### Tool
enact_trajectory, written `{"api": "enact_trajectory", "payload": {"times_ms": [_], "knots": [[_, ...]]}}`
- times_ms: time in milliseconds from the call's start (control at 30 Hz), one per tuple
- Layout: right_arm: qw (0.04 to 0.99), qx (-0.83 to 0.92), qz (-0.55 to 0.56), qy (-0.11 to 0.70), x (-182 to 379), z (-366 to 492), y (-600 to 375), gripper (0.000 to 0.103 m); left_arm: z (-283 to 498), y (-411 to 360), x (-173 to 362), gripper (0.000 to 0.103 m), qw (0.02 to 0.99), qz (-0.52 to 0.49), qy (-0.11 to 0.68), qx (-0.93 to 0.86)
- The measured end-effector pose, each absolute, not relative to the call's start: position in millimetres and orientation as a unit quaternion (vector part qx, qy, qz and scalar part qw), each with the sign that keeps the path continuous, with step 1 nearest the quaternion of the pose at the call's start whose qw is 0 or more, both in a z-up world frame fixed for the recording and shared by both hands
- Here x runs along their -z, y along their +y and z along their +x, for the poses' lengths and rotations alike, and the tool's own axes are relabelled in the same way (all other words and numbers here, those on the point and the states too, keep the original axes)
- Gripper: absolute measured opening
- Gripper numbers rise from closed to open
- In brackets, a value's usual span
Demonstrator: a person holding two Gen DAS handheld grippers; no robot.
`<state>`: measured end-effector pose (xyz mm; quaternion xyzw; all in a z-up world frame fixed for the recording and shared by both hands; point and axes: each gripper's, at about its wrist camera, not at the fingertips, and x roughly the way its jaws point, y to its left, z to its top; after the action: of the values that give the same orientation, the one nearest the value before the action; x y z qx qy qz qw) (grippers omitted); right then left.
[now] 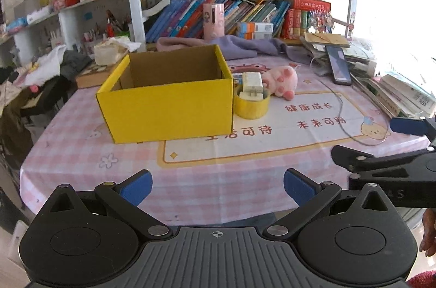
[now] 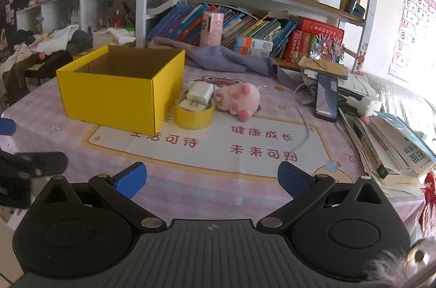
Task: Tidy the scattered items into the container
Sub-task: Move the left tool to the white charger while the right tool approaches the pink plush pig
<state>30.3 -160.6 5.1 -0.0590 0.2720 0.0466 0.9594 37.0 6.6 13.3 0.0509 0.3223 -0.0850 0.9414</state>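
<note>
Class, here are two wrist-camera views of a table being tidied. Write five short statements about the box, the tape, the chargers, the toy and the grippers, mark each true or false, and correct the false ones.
1. The yellow cardboard box stands open at the top. True.
2. The roll of yellow tape lies inside the box. False: it sits on the table right beside the box.
3. White plug chargers rest on the tape roll. True.
4. The pink plush toy is held by the right gripper. False: it lies on the table, and the fingers are open and empty.
5. The left gripper is shut on a phone. False: it is open, holding nothing.
</note>
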Motion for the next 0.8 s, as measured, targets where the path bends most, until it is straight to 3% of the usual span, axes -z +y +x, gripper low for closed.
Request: {"api": "enact_trajectory", "payload": {"times_ms": [533, 800], "knots": [[0.956, -0.067, -0.047, 0.280, -7.4, 76.6, -161.4, 0.103, 72.7, 1.5, -10.9, 0.103, 0.944, 0.060, 0.317, 0.067], [0.955, -0.071, -0.037, 0.286, -5.0, 113.9, -189.1, 0.098, 108.1, -34.7, -12.6, 0.102, 0.943, 0.079, 0.315, 0.074]]}}
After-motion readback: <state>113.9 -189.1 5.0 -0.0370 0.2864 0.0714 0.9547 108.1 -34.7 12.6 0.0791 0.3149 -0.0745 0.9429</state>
